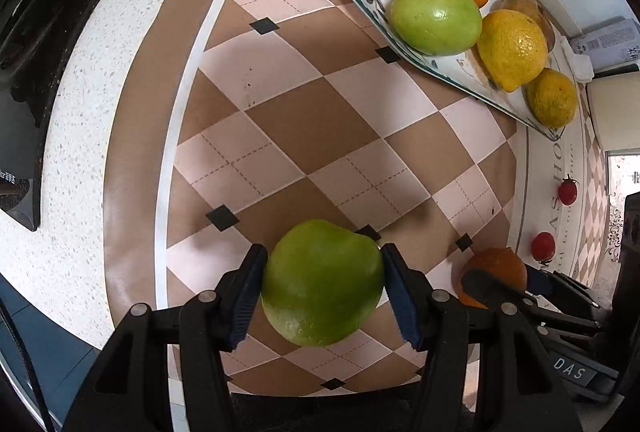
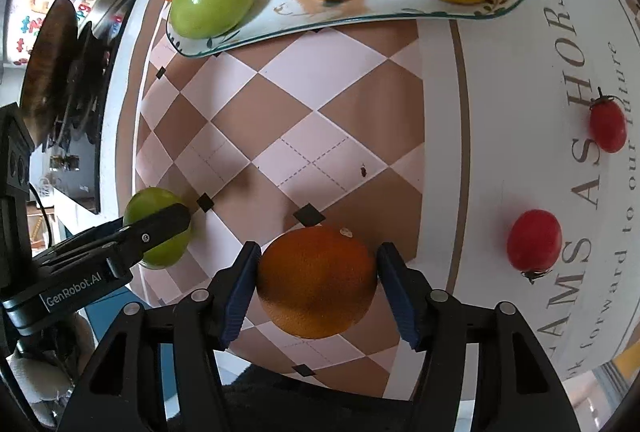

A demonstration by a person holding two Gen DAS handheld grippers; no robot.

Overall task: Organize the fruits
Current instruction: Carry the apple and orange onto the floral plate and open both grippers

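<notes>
Fruit in both claws: your left claw [image 1: 323, 290] has a green apple [image 1: 322, 282] pinched between its blue pads, jaws partly closed and touching both flanks, while your right claw [image 2: 316, 286] brackets an orange [image 2: 316, 280]. On that side the left pad touches the peel; a thin gap shows at the right pad, so I judge that grip loose or just letting go. Both fruits sit low over the checked mat [image 1: 312, 120], near its front edge and well apart from the plate [image 1: 460, 70].

The plate is your target, I'd say. It already carries two oranges, a second green apple [image 1: 436, 16] and two lemons [image 1: 512, 50], with bare glaze only along the near rim. Take the apple in over that rim beside its green twin, and lower it until it settles before you spread the pads; round fruit rolls. Firm up on the orange before you lift, or it may slip.

Mind the claws too; they're close together, so move one at a time. Two cherry tomatoes [image 2: 534, 240] wait on the lettered desk cover to your right.
</notes>
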